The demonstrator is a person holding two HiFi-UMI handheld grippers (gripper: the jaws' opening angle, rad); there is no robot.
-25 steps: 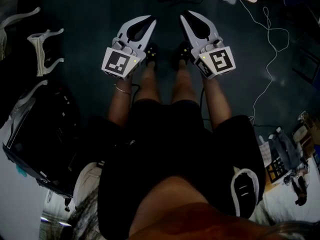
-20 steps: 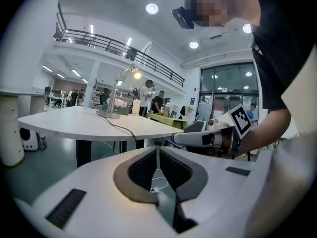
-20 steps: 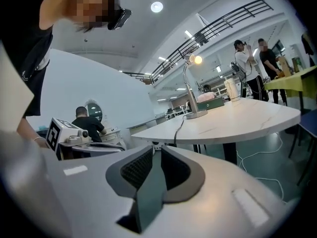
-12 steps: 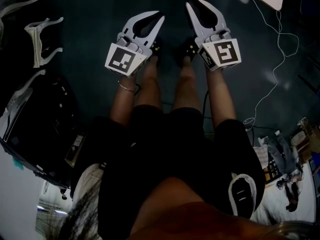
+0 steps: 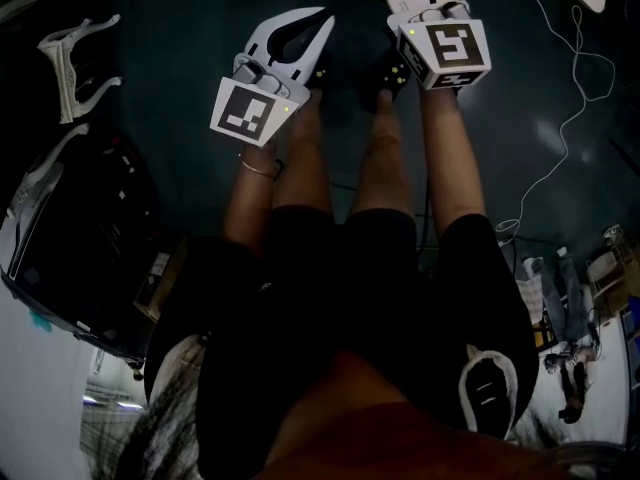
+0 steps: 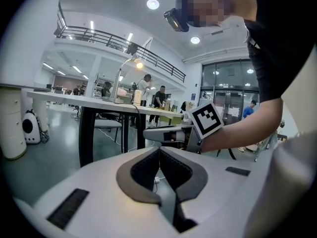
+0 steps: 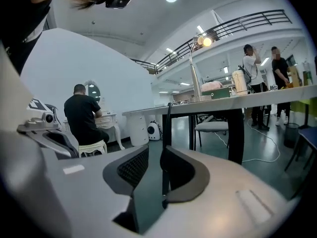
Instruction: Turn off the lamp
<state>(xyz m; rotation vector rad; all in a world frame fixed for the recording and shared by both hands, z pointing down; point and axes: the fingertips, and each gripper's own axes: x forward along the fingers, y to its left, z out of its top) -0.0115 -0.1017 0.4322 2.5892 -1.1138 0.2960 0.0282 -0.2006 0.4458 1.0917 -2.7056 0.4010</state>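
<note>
Lamp (image 7: 194, 69), 1 only, stands lit on the table (image 7: 223, 103), long stem upright, head bent rightward. Of 2 grippers, left gripper (image 6: 159, 149) is closed and empty; right gripper (image 7: 154, 150) has just been opening, jaws apart, nothing between.

The long table (image 7: 267, 98) carries the lamp (image 7: 194, 73) (its head lit); a white cable (image 5: 575, 118) lies on the dark floor (image 5: 180, 38).

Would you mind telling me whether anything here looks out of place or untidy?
Nothing looks spilled or broken. Only a thin white cable stands out, snaking in loose loops over the dark floor to the person's right, where feet might catch it. The lamp is lit.
</note>
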